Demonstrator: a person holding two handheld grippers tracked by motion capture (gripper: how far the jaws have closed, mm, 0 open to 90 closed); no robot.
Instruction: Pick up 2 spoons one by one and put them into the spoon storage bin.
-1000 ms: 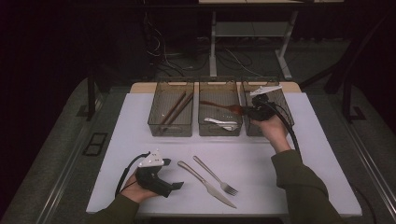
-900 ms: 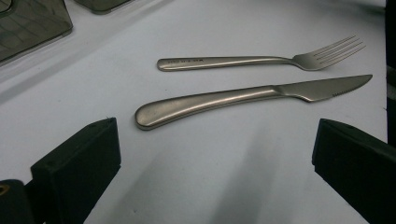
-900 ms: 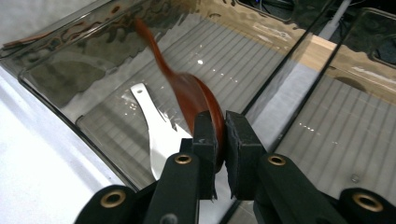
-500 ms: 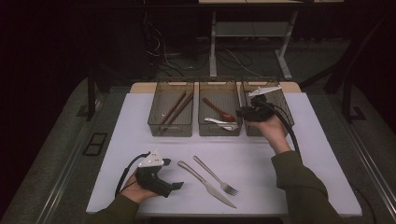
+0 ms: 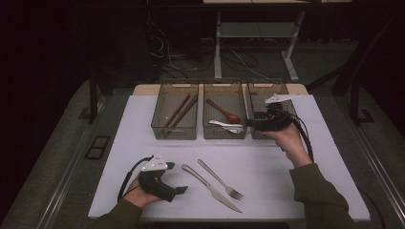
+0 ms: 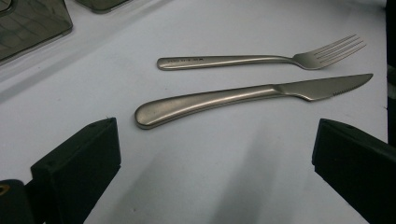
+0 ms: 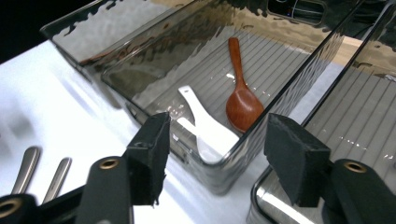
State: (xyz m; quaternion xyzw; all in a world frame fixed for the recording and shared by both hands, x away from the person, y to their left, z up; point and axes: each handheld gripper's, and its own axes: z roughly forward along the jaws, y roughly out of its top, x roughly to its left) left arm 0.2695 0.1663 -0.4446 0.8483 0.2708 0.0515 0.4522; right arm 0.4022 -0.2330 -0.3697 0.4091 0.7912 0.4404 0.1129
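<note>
Table: white mat (image 5: 143, 143) with three clear bins in a row along the far edge. Knife (image 5: 210, 188) and fork (image 5: 220, 179) lie side by side, close but apart, on the near part of the mat between the two hands. Nothing sits between them and the bins.

Right gripper (image 5: 249, 123) hangs at the near right corner of the middle bin (image 5: 224, 135). Its jaws have just been opening and now stand apart with nothing pinched; in the right gripper view the bin's corner wall (image 7: 243, 140) runs through the gap.

White spoon (image 7: 205, 130) lies flat in the near end of the middle bin, handle aimed toward the far left of that view, bowl toward the gripper. In the high view its long axis runs roughly across the bin. Wooden spoon (image 7: 242, 100) lies just beside it, bowl near, handle pointing to the far end.

Left bin (image 5: 175, 116): brown chopsticks (image 5: 177, 110), running lengthwise, slightly diagonal. Right bin (image 5: 267, 90): contents hidden behind the gripper, can't tell.

Left gripper (image 5: 180, 190) rests on the mat, jaws wide apart and empty, pointing at the knife handle (image 6: 187, 105). Knife and fork tips point to the near right.
</note>
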